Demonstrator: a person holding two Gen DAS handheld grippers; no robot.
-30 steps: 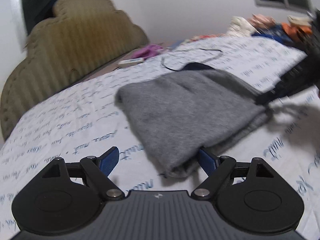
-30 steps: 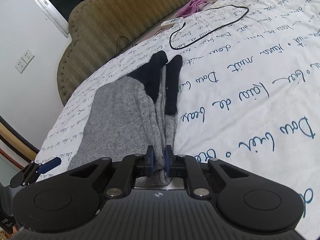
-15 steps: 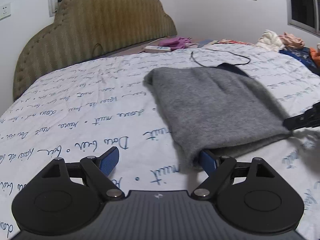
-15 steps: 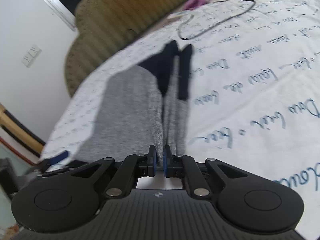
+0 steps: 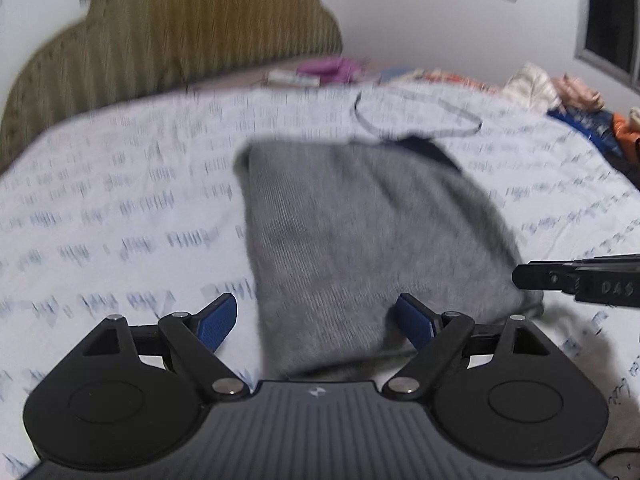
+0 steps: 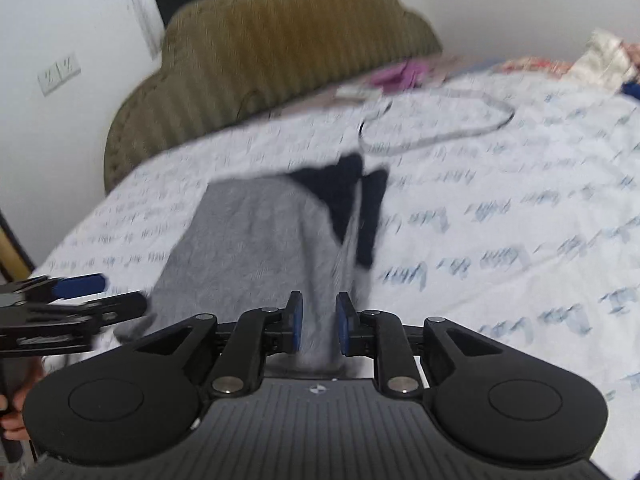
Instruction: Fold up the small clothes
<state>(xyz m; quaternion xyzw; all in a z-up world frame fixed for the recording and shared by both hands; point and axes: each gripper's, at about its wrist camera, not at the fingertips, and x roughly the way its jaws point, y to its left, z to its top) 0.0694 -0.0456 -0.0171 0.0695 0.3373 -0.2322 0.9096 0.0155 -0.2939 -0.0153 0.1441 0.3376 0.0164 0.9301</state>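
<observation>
A folded grey sweater [image 5: 360, 232] with dark navy cuffs [image 6: 344, 200] lies on the white bedsheet [image 5: 120, 208] printed with blue script. My left gripper [image 5: 316, 320] stands wide open over the sweater's near edge, its blue pads [image 5: 218, 320] clear of the cloth. My right gripper [image 6: 319, 324] is at the sweater's near right fold [image 6: 320, 340]. Its jaws are opening, and grey fabric lies loosely in the narrow gap between them. Each gripper shows in the other's view: the right gripper [image 5: 524, 277] at the right edge, the left gripper [image 6: 116, 294] at the left. Both views are motion-blurred.
An olive padded headboard [image 5: 168, 32] stands behind the bed. A looped black cable [image 5: 416, 120], a white power strip [image 5: 292, 78] and a purple cloth [image 5: 328, 66] lie beyond the sweater. Piled clothes [image 5: 560, 96] sit far right. A hand [image 6: 12, 420] holds the left gripper.
The right jaws, shut on the grey fold before, have parted. Both cameras have rolled and shifted sideways. The sweater's near edge now sits between the left fingers rather than over the right one.
</observation>
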